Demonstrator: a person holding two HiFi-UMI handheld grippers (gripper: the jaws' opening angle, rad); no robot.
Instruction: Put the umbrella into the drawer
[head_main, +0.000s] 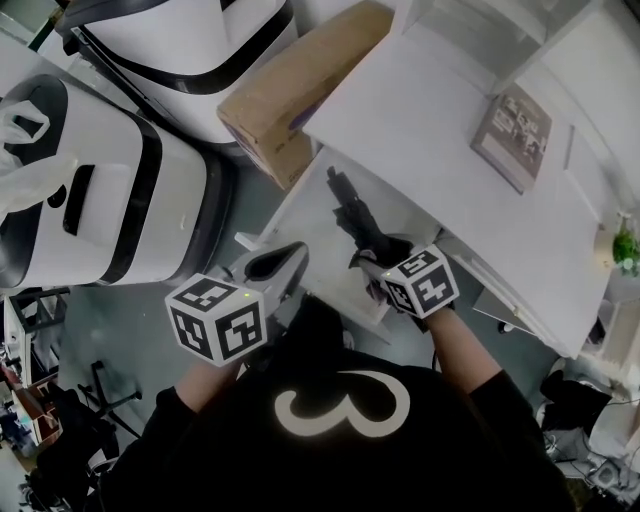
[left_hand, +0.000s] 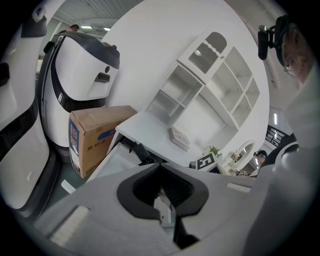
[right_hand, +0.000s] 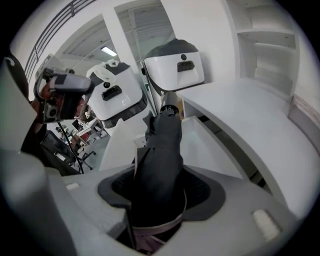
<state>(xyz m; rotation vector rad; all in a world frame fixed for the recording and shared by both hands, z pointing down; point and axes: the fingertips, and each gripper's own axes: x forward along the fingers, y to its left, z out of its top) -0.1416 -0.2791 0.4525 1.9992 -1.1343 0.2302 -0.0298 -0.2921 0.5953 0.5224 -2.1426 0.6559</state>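
Observation:
My right gripper (head_main: 375, 262) is shut on a folded black umbrella (head_main: 352, 212), which points away from me over the open white drawer (head_main: 310, 215) under the desk. In the right gripper view the umbrella (right_hand: 162, 160) fills the space between the pads of that gripper (right_hand: 160, 200) and slopes down toward the drawer (right_hand: 202, 145). To the left of the drawer, my left gripper (head_main: 275, 265) is open and holds nothing. In the left gripper view that gripper (left_hand: 162, 187) has nothing between its pads, and beyond it are the drawer (left_hand: 116, 159) and the umbrella (left_hand: 142, 152).
A white desk (head_main: 440, 130) with a book (head_main: 512, 135) on it runs along the right, with white shelves behind it. A cardboard box (head_main: 290, 95) leans by the desk's far corner. Two large white and black machines (head_main: 110, 200) stand to the left. A small plant (head_main: 625, 245) sits at the right edge.

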